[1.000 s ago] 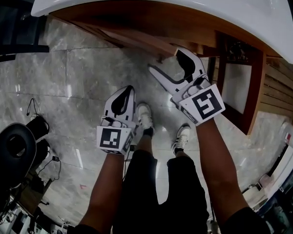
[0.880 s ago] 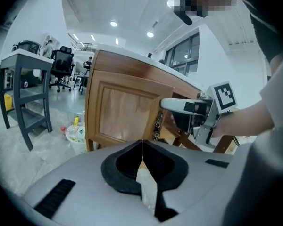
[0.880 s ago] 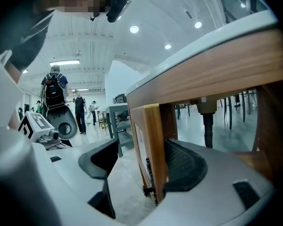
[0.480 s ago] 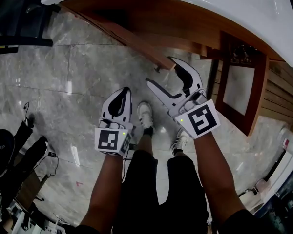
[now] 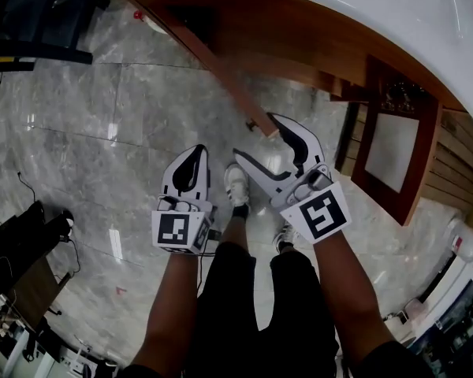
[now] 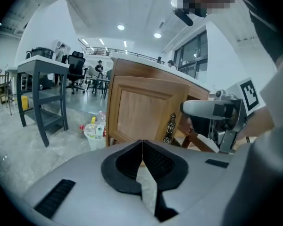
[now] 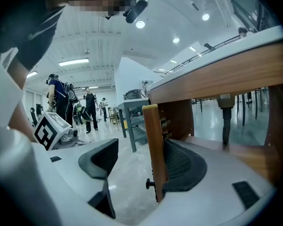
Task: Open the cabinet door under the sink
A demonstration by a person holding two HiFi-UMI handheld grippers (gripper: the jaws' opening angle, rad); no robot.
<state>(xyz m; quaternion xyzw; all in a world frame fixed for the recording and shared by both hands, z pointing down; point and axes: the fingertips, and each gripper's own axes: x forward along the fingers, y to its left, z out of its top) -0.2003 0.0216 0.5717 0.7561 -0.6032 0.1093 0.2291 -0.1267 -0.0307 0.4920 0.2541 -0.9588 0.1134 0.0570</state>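
While my right gripper (image 5: 256,135) is spread around the door's (image 7: 153,140) free edge, one pad touching the wood, the door juts out from under the sink (image 5: 363,10); my left gripper (image 5: 191,157) hangs pressed together, empty, just beside

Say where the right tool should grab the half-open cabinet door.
The cabinet door's free vertical edge, just above the small knob, approached edge-on. The panel is thin and stands ajar, and the right tool's open jaws straddle it.
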